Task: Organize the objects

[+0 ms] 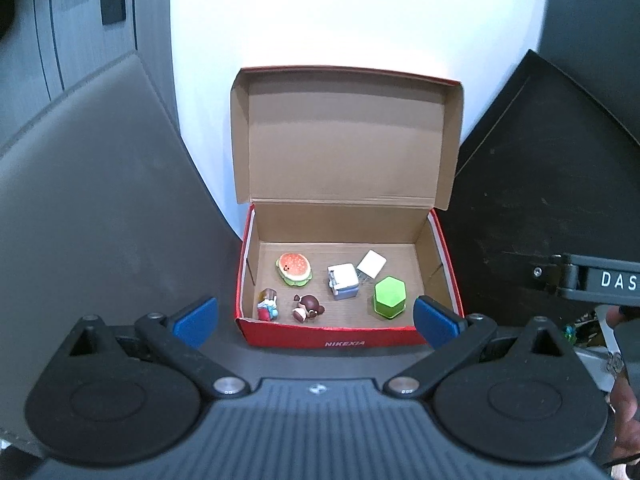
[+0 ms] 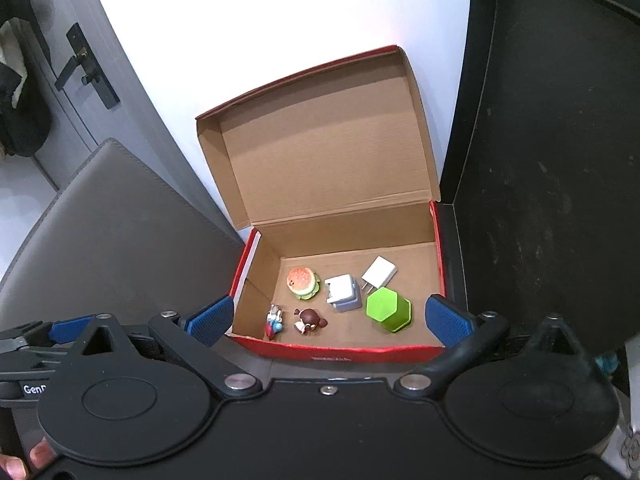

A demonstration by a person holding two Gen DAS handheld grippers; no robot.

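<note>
Left gripper (image 1: 316,322) low at near edge of box (image 1: 348,338), fingers spread wide, nothing between them. Right gripper (image 2: 328,320) likewise at near edge, fingers wide apart, empty.

Red box on dark worktop (image 2: 256,364), lid (image 1: 344,140) propped upright against white wall (image 1: 360,12). All visible small items already inside, on the box floor; none seen loose on the worktop in front. Judged: sorting close to done, with lid closing likely the step left, if the task wants it shut. Clutter at far right edge of left view too small to tell.

Contents, left to right:
- figurine (image 1: 267,305), red and blue, near-left corner: one
- burger toy (image 1: 294,268), behind it, toward back: one
- brown figurine (image 1: 309,308), lying on its side, near front wall: one
- white-blue block (image 1: 343,281), centre: one
- white charger (image 1: 371,264), just behind and right of block, prongs toward front: one
- green hexagon (image 1: 389,297), near-right, just beside the charger: one

Six items total, each apart from the walls. Figurines: two. Everything else single.

Grey chair back (image 2: 108,232) left of box, black panel (image 2: 552,160) right.
</note>
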